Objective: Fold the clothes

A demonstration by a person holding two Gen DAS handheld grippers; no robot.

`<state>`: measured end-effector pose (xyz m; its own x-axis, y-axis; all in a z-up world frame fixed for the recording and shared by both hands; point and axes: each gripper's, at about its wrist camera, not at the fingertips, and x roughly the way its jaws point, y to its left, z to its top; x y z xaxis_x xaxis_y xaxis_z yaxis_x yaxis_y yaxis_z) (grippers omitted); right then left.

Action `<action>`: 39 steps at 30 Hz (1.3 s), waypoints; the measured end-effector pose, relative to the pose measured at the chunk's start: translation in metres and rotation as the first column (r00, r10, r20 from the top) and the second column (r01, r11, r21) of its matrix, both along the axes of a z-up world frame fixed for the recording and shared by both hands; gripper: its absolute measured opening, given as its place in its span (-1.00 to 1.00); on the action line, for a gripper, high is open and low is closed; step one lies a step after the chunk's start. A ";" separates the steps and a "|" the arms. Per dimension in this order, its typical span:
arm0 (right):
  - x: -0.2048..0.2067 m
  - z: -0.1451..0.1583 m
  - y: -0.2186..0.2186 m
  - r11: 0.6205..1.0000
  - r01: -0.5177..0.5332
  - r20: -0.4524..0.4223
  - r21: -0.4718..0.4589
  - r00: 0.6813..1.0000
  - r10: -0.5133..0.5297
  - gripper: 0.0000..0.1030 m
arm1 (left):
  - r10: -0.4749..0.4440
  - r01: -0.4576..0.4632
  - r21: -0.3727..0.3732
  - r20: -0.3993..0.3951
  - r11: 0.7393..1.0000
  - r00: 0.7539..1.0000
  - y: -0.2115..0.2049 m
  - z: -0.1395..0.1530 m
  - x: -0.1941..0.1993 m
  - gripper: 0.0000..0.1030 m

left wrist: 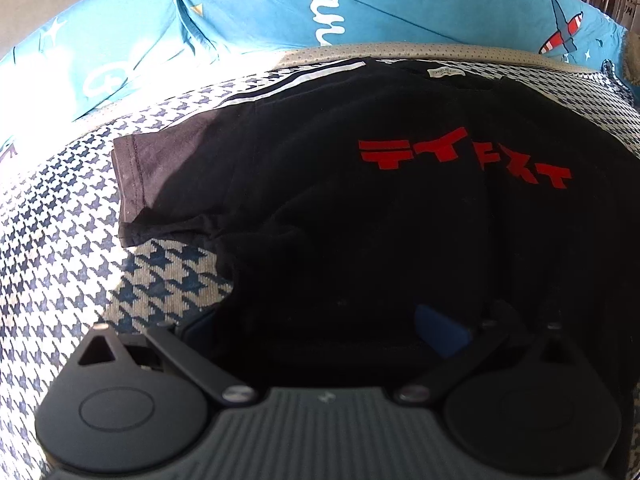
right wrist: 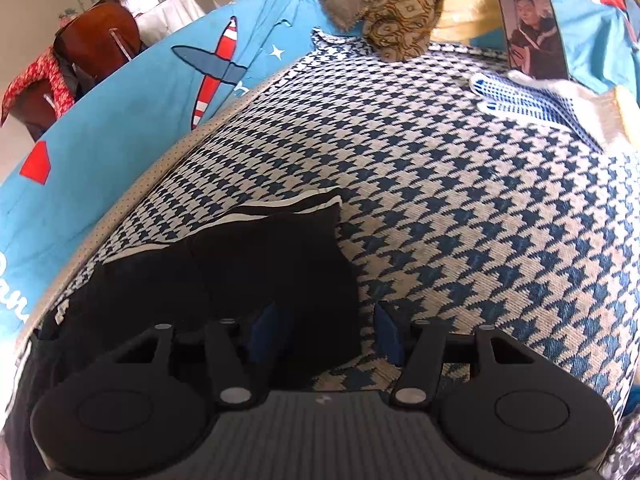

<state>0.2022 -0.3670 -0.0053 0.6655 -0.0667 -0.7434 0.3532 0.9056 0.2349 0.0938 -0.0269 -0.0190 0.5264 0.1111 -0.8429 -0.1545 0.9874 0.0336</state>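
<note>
Black cotton T-shirt (left wrist: 360,208) spread flat on blue-and-white houndstooth blanket (left wrist: 64,264), collar toward its far edge. Red blocky characters (left wrist: 464,158) printed across chest; small white neck label (left wrist: 445,72) too blurred to be read. Left claw (left wrist: 316,330) held wide over hem. Right claw (right wrist: 326,332) held wide, sleeve edge between pads. "Pan" lettered on light-blue bedsheet (left wrist: 280,8).

A phone (right wrist: 534,28) leaned far right above dotted gloves (right wrist: 520,98) on the houndstooth cover (right wrist: 460,200), a brown patterned cloth (right wrist: 396,4) to its left.
</note>
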 end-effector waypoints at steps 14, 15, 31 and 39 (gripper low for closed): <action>0.003 0.007 0.018 0.986 0.024 0.036 -0.164 0.999 -0.018 -0.86 | -0.014 0.014 0.004 -0.005 1.000 1.000 -0.001 0.001 -0.004 1.00; 0.002 0.008 0.016 0.986 0.037 0.041 -0.165 0.999 -0.031 -0.87 | -0.016 0.016 0.004 -0.007 1.000 1.000 -0.001 0.001 -0.004 1.00; 0.003 0.016 0.027 0.981 -0.048 0.069 -0.187 0.996 0.062 -0.82 | -0.023 0.023 0.012 -0.008 1.000 1.000 -0.005 0.002 -0.005 1.00; 0.004 0.011 0.047 0.974 -0.175 0.056 -0.141 0.981 0.184 -0.50 | -0.002 0.002 0.000 -0.007 1.000 1.000 0.000 0.002 -0.006 1.00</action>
<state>0.2059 -0.3199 0.0054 0.7244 -0.0377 -0.6883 0.1692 0.9777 0.1246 0.0882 -0.0267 -0.0169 0.5205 0.1096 -0.8468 -0.1522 0.9878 0.0343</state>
